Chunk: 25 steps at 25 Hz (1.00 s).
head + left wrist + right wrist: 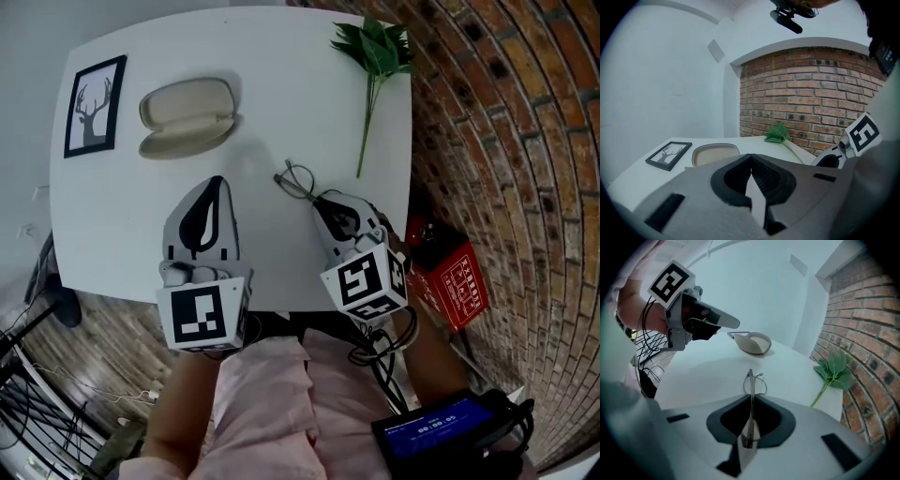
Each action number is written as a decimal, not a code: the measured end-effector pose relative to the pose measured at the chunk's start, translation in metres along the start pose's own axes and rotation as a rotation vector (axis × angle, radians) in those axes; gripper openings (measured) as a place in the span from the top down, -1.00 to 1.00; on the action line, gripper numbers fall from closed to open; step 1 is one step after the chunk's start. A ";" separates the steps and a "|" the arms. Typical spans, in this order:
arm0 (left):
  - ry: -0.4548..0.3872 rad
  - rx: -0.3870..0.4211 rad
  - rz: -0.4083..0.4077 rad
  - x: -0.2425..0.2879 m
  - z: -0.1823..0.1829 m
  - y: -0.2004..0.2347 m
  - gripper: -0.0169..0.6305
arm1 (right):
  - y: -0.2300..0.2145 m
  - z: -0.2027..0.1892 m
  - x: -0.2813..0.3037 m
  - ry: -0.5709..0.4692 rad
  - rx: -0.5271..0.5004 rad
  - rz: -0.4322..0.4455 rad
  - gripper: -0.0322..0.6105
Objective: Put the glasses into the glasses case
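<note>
Fingers (723,420) of the right gripper (323,202) pinch the glasses (298,180), lenses sticking out just ahead, over the counter (281,84). On the left gripper (217,183) the fingers are pressed together, empty. Beyond them the glasses case (187,114) lies open, apparently with nothing inside.

1 pr glasses (298,180), 1 case (187,115), 1 framed pic (95,105), 1 leafy sprig (377,52)

Thin dark wire-framed glasses (298,180); beige clamshell glasses case (187,115) open, well apart, farther back and left.
</note>
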<state>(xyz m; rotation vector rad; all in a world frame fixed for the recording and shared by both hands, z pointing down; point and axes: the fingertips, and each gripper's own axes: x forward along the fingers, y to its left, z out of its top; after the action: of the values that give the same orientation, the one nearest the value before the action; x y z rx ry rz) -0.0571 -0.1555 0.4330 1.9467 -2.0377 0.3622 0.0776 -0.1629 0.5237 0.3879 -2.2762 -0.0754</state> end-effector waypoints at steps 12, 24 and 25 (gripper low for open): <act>-0.122 0.016 0.068 -0.033 0.062 0.047 0.92 | -0.046 0.113 -0.022 -0.129 -0.079 -0.075 0.81; -0.174 0.011 0.181 -0.047 0.089 0.153 0.92 | -0.037 0.242 0.031 -0.246 -0.240 -0.010 0.81; -0.166 0.006 0.186 -0.046 0.086 0.162 0.92 | -0.033 0.245 0.039 -0.242 -0.248 0.008 0.81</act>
<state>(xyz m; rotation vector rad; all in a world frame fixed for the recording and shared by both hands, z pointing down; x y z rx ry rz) -0.2202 -0.1377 0.3402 1.8500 -2.3343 0.2543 -0.1197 -0.2232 0.3812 0.2500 -2.4679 -0.4163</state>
